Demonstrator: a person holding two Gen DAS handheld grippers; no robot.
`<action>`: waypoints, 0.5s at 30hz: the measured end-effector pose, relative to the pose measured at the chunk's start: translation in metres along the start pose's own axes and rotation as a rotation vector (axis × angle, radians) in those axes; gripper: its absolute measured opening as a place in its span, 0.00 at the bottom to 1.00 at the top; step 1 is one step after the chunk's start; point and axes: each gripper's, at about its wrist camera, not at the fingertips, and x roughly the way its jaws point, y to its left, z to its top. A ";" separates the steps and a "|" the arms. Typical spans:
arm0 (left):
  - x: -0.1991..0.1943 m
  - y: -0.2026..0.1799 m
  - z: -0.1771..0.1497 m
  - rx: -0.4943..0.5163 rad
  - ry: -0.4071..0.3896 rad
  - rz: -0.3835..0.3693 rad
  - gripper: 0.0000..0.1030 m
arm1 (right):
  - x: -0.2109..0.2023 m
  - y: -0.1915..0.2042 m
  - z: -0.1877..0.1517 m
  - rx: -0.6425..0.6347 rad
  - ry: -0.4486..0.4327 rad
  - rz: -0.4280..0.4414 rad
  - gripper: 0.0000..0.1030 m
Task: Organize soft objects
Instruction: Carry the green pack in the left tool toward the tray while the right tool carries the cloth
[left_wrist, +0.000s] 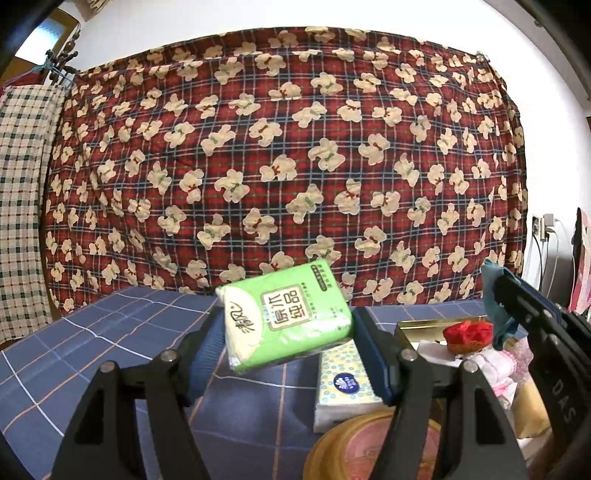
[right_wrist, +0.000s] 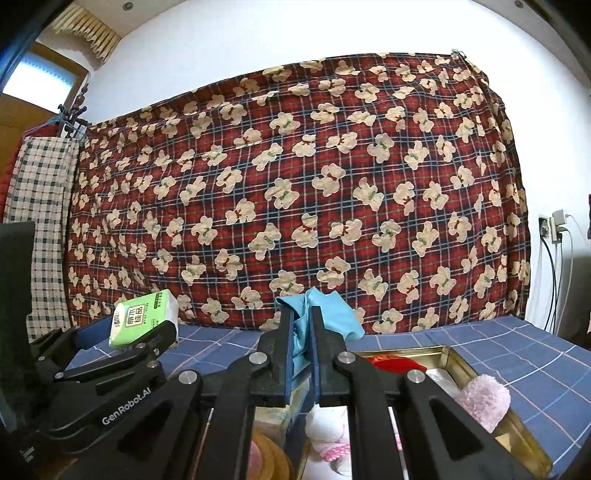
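My left gripper (left_wrist: 288, 328) is shut on a green tissue pack (left_wrist: 284, 317) and holds it above the blue checked bed sheet (left_wrist: 110, 343); the pack also shows in the right wrist view (right_wrist: 142, 323). My right gripper (right_wrist: 301, 325) is shut on a crumpled blue cloth (right_wrist: 325, 314), held above a gold tin box (right_wrist: 458, 360). The cloth shows at the right of the left wrist view (left_wrist: 495, 306). In the box lie a red item (left_wrist: 467, 332), a pink fluffy item (right_wrist: 484, 400) and white-pink soft things (left_wrist: 495, 363).
A white tissue pack with blue dots (left_wrist: 345, 384) lies on the sheet beside a round gold tin lid (left_wrist: 354, 446). A red plaid bear-print quilt (left_wrist: 280, 155) hangs behind. A checked cloth (left_wrist: 22, 192) hangs at left. Cables and a socket (right_wrist: 554, 229) are at right.
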 end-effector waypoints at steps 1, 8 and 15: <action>0.000 -0.001 0.000 0.001 -0.002 0.000 0.66 | 0.000 -0.002 0.000 0.003 -0.001 -0.004 0.08; -0.006 -0.009 0.001 0.012 -0.031 -0.012 0.66 | -0.002 -0.013 0.000 0.019 -0.005 -0.024 0.08; -0.008 -0.019 0.000 0.004 -0.023 -0.068 0.66 | -0.002 -0.015 0.001 0.009 -0.010 -0.021 0.09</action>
